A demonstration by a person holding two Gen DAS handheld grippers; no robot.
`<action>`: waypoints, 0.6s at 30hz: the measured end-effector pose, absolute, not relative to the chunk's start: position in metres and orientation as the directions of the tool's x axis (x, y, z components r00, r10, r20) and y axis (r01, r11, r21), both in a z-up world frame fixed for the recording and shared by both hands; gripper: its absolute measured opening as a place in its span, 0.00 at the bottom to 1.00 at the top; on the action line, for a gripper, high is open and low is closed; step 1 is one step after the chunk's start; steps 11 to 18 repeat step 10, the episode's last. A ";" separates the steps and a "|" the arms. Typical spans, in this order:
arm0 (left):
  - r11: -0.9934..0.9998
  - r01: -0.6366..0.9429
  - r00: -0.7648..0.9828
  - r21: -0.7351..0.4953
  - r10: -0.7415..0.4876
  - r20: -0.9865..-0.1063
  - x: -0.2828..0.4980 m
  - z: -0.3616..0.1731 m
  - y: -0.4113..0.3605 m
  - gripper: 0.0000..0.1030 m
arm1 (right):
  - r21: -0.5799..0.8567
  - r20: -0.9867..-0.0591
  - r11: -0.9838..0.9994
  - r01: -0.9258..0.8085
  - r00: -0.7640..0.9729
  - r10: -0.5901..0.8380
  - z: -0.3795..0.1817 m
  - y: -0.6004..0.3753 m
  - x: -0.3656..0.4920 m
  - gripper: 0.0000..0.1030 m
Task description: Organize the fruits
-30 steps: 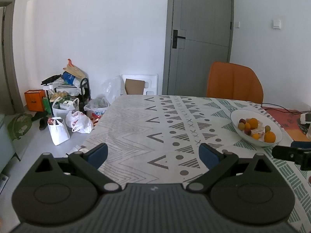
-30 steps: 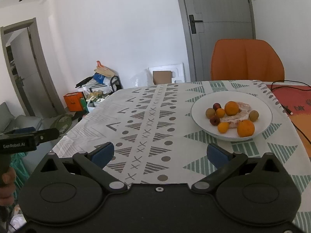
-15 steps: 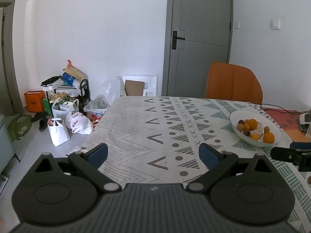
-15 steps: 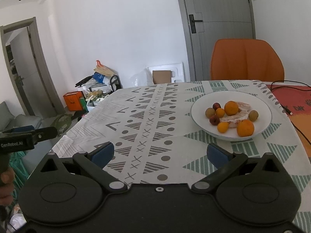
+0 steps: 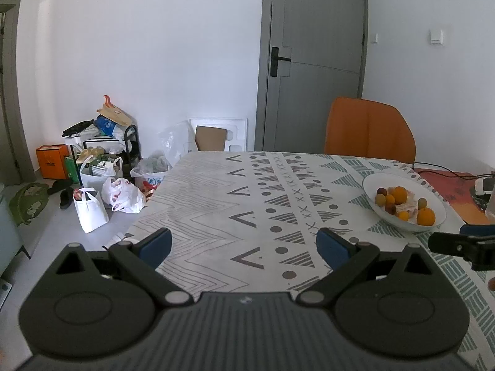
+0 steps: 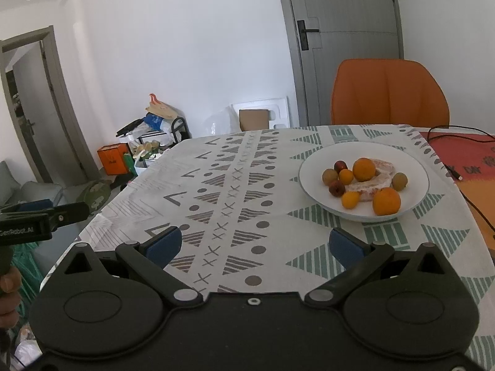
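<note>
Both grippers, left and right, hover spread wide and empty, barely shifted since a moment ago; the fruits sit gathered in the bowl.

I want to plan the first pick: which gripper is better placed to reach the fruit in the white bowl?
Right. The white bowl lies just ahead of the open right gripper, slightly to its right. For the open left gripper, it sits far off to the right.

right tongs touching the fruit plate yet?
Apart. The right wrist view shows bare tablecloth between the open right tongs and the plate rim.
</note>
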State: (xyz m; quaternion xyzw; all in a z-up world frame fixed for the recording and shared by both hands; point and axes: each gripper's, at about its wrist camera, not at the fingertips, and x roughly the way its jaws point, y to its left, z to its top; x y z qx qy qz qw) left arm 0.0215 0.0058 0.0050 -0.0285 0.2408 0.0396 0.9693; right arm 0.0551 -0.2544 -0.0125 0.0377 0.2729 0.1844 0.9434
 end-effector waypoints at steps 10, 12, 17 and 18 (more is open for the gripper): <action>0.996 -0.076 0.879 -0.038 0.049 -0.475 0.023 0.001 0.004 0.96 | 0.174 -0.509 0.930 -0.323 0.779 0.365 -0.016 -0.254 0.057 1.00; 0.996 -0.076 0.879 -0.038 0.049 -0.475 0.023 0.001 0.004 0.96 | 0.174 -0.509 0.930 -0.323 0.779 0.365 -0.016 -0.254 0.057 1.00; 0.996 -0.076 0.879 -0.038 0.049 -0.475 0.023 0.001 0.004 0.96 | 0.174 -0.509 0.930 -0.323 0.779 0.365 -0.016 -0.254 0.057 1.00; 0.996 -0.076 0.879 -0.038 0.049 -0.475 0.023 0.001 0.004 0.96 | 0.174 -0.509 0.930 -0.323 0.779 0.365 -0.016 -0.254 0.057 1.00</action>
